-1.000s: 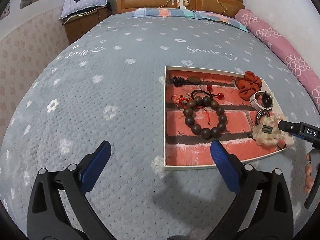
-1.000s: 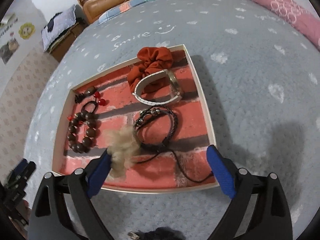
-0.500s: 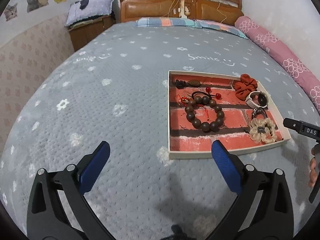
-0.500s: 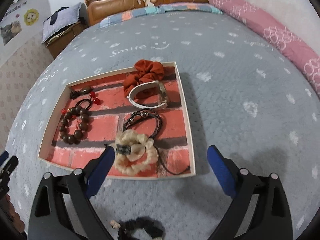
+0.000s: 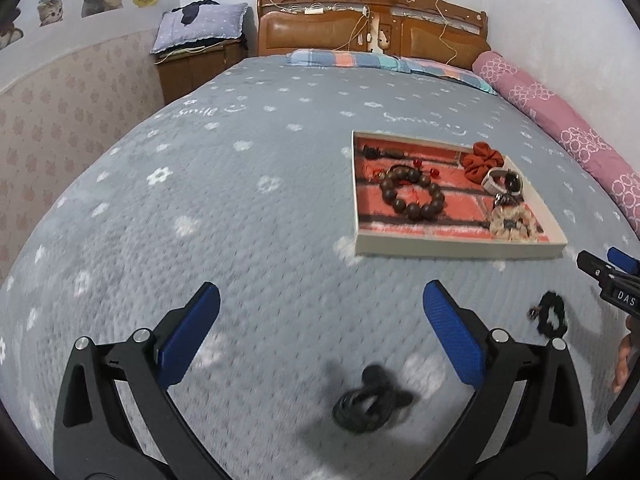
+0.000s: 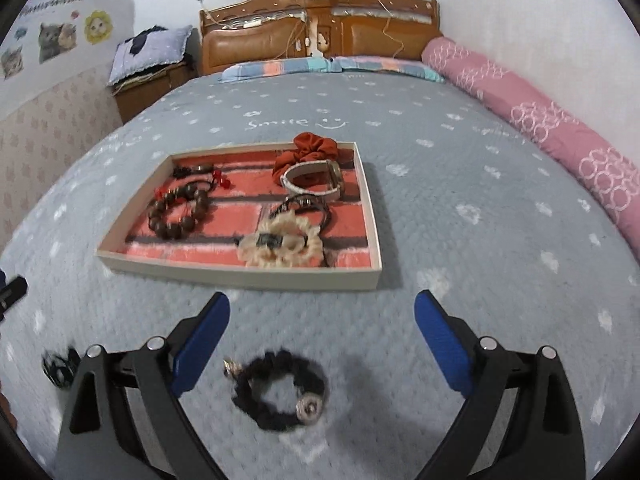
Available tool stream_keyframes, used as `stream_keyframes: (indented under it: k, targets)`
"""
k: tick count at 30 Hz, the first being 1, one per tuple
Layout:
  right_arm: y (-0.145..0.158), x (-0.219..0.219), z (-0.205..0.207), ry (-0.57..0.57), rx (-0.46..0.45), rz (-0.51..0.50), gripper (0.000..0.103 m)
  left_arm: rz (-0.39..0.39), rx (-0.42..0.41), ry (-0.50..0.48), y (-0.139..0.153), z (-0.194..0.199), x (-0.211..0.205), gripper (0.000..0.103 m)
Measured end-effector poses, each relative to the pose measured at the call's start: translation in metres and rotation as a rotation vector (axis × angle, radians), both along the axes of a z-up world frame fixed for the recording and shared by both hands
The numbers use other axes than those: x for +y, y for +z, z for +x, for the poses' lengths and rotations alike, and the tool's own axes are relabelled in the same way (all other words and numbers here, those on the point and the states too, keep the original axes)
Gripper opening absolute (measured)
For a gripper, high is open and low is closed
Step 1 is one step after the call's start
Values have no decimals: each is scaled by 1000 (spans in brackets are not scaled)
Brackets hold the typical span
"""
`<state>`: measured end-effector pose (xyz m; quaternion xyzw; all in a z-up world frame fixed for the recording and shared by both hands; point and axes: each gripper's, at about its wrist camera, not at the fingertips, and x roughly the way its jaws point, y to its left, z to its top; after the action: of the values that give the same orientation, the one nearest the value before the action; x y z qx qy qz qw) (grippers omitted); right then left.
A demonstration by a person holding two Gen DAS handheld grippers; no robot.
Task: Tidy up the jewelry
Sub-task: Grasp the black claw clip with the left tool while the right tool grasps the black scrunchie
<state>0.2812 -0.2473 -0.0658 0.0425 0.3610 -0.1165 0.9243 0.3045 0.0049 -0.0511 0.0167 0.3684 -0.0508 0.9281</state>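
Note:
A shallow white tray with a red brick-pattern lining lies on the grey bedspread. It holds a dark wooden bead bracelet, a rust scrunchie, a white-strapped watch, a cream scrunchie and a black cord bracelet. On the bedspread, a black scrunchie lies between my right gripper's open fingers. A black hair tie lies between my left gripper's open fingers. Both grippers hold nothing.
A pink bolster runs along the bed's right side. A wooden headboard and striped pillows are at the far end, and a nightstand stands at the back left. A person's fingers show at the left view's right edge.
Both grippers have pulled back from the tray toward the near edge of the bed. The cream scrunchie now lies in the tray, and the black scrunchie and black hair tie have come into view.

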Motion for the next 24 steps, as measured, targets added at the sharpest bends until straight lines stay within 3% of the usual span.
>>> stream_keyframes:
  k: [10, 17, 24]
  targets:
    - [-31, 1, -13, -30, 31, -33, 92, -6, 26, -24, -36, -22, 4, 98]
    - [-50, -2, -14, -25, 68, -4, 91, 4, 36, -67, -53, -27, -7, 98]
    - [-56, 0, -10, -27, 79, -13, 88, -18, 26, -76, -58, -30, -6, 97]
